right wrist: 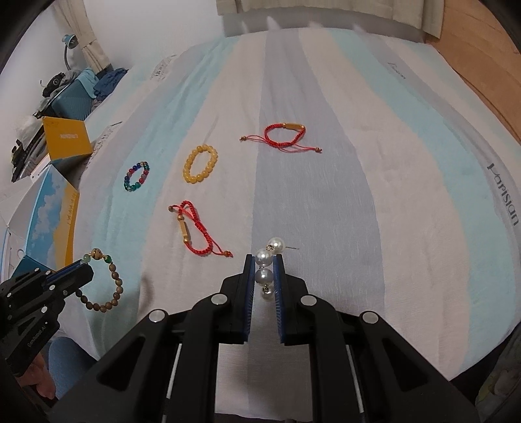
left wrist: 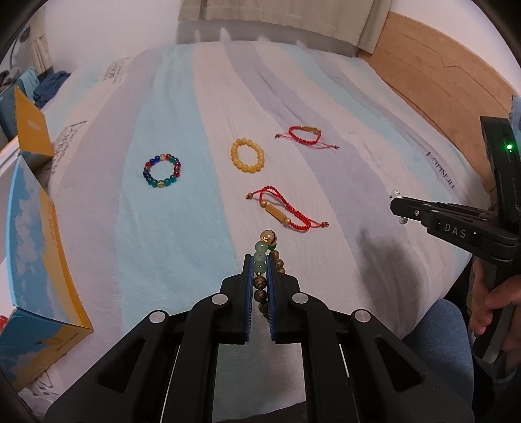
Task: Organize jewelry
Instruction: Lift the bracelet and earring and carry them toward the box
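Observation:
My left gripper is shut on a wooden bead bracelet with green and gold beads, held above the striped bed cover; the bracelet also shows in the right wrist view, hanging from the left gripper. My right gripper is shut on a pearl earring; it shows at the right of the left wrist view. On the cover lie a multicolour bead bracelet, a yellow bead bracelet and two red cord bracelets.
A blue and yellow open box stands at the left edge of the bed, with its yellow lid behind it. A wooden headboard runs along the right. A pillow lies at the far end.

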`<state>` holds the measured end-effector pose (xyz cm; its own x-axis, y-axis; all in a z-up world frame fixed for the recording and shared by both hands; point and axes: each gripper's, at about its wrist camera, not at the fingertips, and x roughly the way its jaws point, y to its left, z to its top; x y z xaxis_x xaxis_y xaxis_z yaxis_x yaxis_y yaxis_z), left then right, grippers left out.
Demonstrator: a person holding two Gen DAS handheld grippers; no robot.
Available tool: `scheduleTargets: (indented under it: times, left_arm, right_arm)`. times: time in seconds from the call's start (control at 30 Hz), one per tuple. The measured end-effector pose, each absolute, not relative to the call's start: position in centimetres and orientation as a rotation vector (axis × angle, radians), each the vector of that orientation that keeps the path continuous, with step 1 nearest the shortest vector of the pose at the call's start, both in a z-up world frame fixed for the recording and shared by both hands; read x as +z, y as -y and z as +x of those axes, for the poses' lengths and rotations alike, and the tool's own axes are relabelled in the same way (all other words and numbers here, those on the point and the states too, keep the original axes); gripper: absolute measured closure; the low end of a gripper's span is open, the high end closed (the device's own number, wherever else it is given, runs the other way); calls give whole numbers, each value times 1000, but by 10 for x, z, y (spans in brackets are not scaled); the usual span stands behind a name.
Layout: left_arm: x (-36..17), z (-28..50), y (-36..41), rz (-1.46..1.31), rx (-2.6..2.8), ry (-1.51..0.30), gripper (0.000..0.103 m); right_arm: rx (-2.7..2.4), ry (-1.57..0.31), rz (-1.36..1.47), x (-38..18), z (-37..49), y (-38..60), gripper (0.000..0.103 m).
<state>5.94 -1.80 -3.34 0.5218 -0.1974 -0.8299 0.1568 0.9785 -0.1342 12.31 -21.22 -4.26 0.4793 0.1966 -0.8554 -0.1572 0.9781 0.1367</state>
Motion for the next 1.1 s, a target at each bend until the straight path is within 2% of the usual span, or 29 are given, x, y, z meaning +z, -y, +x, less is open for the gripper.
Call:
scheduleTargets:
  times: [0.5, 1.1]
  left_arm:
    - [-11, 49, -4, -60, -185, -968, 96]
    - [20, 32, -70, -93, -92, -922, 96]
  right_arm:
    - [248, -1003, 15, -18, 115, 186, 92]
    - [339, -973, -36, 2, 110, 113, 92]
